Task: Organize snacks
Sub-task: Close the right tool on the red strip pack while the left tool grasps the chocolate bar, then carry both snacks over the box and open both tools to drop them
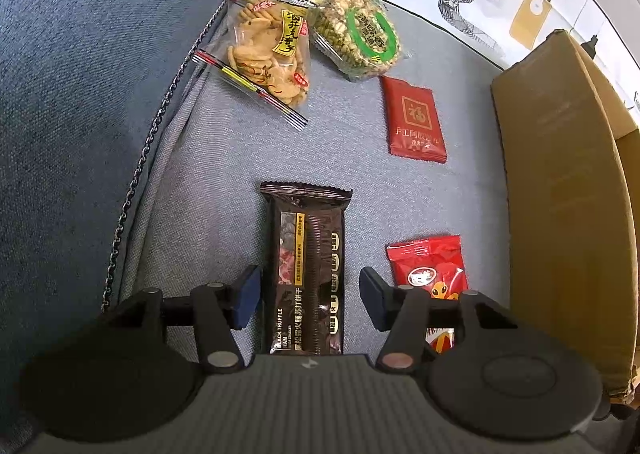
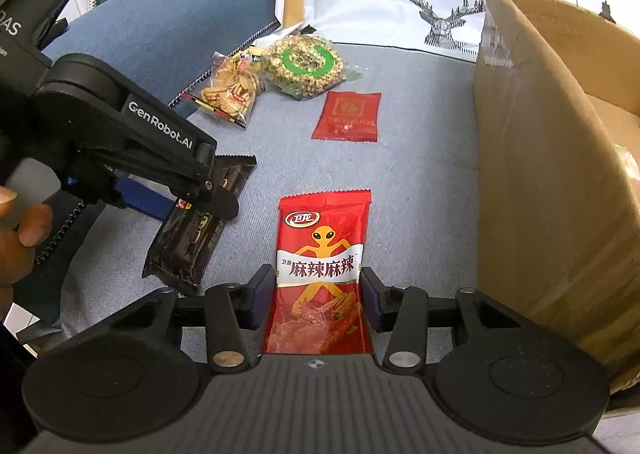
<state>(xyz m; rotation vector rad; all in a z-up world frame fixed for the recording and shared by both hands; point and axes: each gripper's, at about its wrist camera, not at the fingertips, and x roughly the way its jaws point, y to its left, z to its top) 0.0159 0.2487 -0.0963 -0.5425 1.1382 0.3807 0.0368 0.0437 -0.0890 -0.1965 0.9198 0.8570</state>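
Observation:
A black truffle cracker packet (image 1: 306,266) lies lengthwise on the grey sofa seat (image 1: 208,174). My left gripper (image 1: 310,294) straddles its near half, open, with a small gap at each blue pad. In the right wrist view that left gripper (image 2: 192,210) comes down from the left over the black packet (image 2: 188,238). A red spicy snack packet (image 2: 320,254) with an orange alien figure lies in front of my right gripper (image 2: 319,290), whose pads touch both of its long edges. The same red packet (image 1: 426,274) shows partly behind the left gripper's right finger.
An open cardboard box (image 2: 540,174) stands at the right. Further back lie a clear bag of crackers (image 1: 268,50), a round green-labelled puffed snack (image 1: 360,34) and a dark red packet (image 1: 414,118). A white deer-print cushion (image 2: 440,14) and the blue backrest (image 1: 80,94) border the seat. A hand (image 2: 20,230) holds the left gripper.

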